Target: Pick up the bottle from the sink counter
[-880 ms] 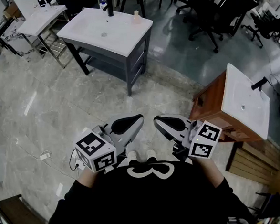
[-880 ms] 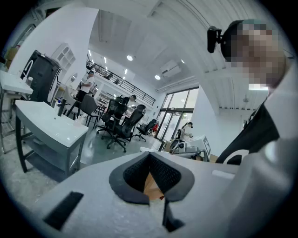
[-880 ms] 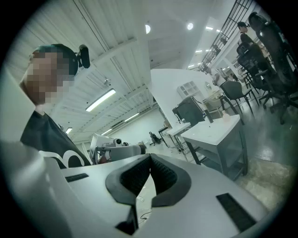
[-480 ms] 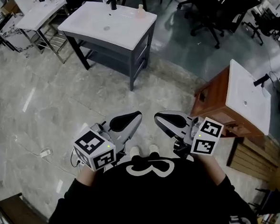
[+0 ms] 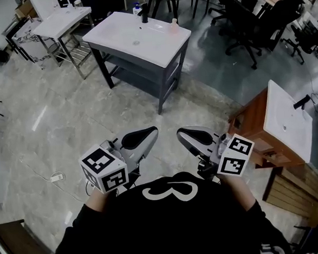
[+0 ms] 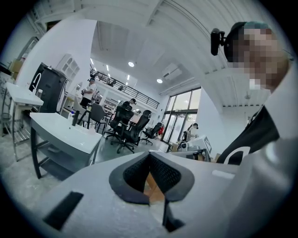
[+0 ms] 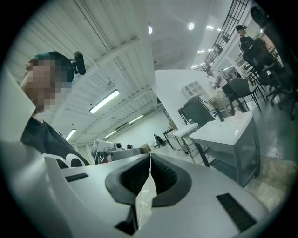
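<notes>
Pointing level from your waist, your left gripper [image 5: 146, 133] and right gripper [image 5: 184, 134] sit side by side. Both jaws are closed, empty.

No legible writing showed.
The black shirt [image 5: 172, 231] carried a white emblem [image 5: 169, 192] too ambiguous to read; the marker cubes [image 5: 104, 168] [image 5: 235, 155] bore only square black-and-white patterns.

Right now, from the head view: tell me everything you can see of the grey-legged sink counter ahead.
The sink counter has a glossy white top with a shallow basin and a drain. The top sits on a dark grey frame with a lower shelf. It stands level on the pale stone-look floor. A black faucet rises at its far edge, with a white-and-blue bottle beside it and a small pale bottle further right.
</notes>
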`<state>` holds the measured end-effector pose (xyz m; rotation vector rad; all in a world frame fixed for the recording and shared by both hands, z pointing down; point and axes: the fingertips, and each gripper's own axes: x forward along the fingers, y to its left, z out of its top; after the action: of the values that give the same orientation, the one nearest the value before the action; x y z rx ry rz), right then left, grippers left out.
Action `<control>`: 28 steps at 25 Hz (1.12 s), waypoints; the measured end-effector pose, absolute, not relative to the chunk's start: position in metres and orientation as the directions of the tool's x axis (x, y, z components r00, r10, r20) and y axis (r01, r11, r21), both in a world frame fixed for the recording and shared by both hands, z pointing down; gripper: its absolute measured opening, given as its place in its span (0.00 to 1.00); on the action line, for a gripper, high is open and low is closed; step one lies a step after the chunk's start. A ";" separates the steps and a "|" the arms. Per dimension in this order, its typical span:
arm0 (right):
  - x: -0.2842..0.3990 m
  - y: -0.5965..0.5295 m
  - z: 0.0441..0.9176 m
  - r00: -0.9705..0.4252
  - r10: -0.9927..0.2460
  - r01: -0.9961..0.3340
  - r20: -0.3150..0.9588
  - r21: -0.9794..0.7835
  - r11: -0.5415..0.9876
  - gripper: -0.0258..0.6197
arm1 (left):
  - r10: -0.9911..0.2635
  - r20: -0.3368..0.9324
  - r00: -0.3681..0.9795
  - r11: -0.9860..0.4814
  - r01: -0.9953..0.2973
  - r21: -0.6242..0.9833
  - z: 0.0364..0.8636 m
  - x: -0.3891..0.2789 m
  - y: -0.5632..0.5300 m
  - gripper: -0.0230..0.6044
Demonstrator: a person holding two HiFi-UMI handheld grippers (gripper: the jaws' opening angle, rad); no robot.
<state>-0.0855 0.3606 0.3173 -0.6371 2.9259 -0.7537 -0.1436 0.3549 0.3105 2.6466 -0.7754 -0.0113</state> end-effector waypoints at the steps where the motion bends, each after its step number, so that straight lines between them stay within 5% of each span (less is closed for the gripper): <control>1: -0.087 0.360 0.315 -0.914 -0.402 -0.377 0.049 -0.470 0.798 0.06 | -0.525 0.097 0.846 -0.774 -0.521 0.360 0.309 -0.146 0.354 0.06; 28: -0.010 0.197 0.323 -0.896 -0.443 -0.395 0.032 -0.513 0.762 0.06 | -0.490 0.112 0.865 -0.783 -0.493 0.379 0.314 -0.067 0.197 0.06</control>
<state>-0.0103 0.1966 0.3230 -0.6817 2.8632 -0.8021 -0.0670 0.1968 0.3142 2.6370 -0.7266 0.0097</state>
